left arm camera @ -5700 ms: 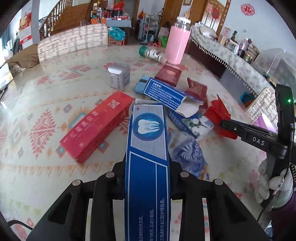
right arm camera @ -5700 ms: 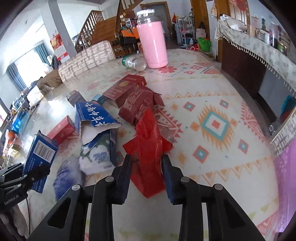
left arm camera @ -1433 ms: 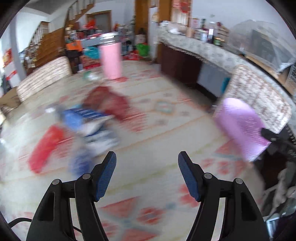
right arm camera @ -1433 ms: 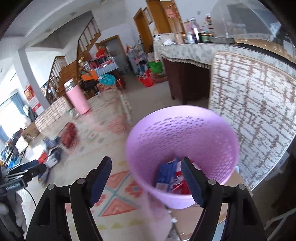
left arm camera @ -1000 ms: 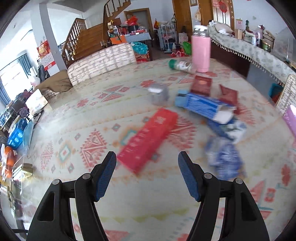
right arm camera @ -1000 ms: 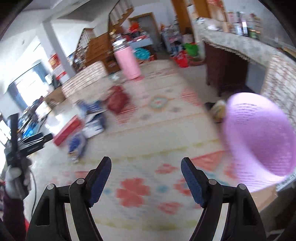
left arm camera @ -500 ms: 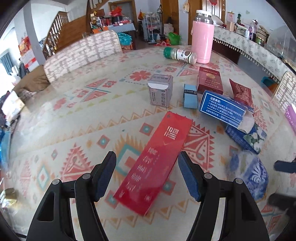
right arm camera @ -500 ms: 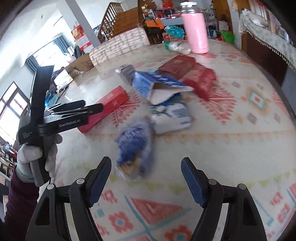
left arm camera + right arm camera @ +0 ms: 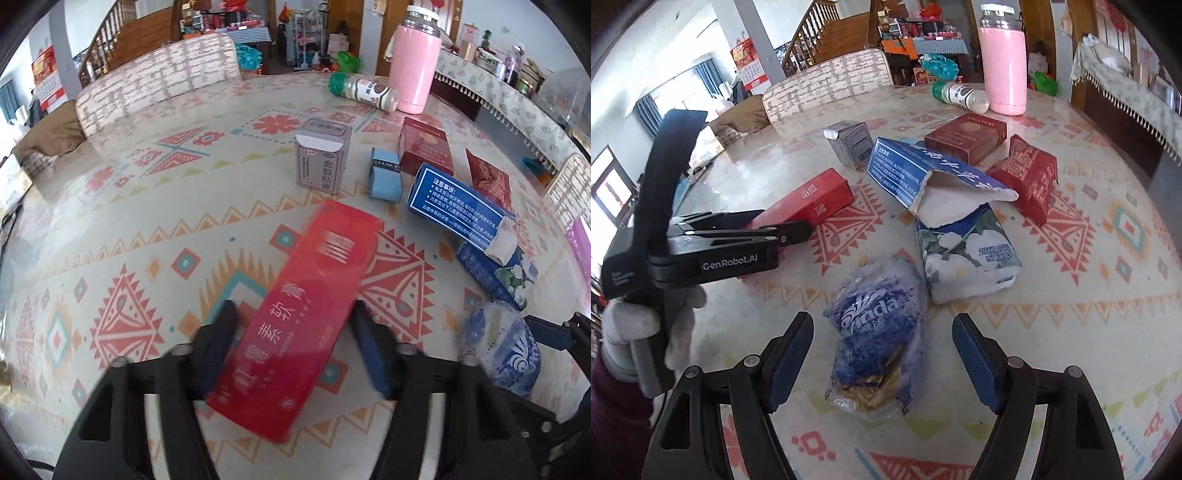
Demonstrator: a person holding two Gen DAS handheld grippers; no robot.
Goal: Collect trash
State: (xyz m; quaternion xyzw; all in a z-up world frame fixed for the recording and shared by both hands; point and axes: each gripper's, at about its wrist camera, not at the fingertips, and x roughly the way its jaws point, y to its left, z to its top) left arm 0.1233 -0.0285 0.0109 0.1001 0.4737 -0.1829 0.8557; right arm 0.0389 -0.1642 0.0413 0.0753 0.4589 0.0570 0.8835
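My left gripper [image 9: 295, 347] is open with its fingers on either side of a long red box [image 9: 299, 317] lying on the table; the near end of the box sits between them. From the right wrist view the same left gripper [image 9: 798, 230] reaches over the red box [image 9: 809, 199]. My right gripper [image 9: 882, 354] is open around a crumpled blue plastic wrapper [image 9: 875, 325], which also shows in the left wrist view [image 9: 502, 347].
Other trash lies on the patterned table [image 9: 147, 206]: a torn blue box [image 9: 923, 177], a tissue pack [image 9: 967, 254], two dark red boxes [image 9: 964, 136], a grey box [image 9: 323, 160] and a light blue packet [image 9: 386, 177]. A pink flask [image 9: 415, 61] and a spice bottle [image 9: 364, 90] stand behind.
Both grippers have come back from the purple bin to the table, empty. The left has closed in around the red box, the right around the blue wrapper.
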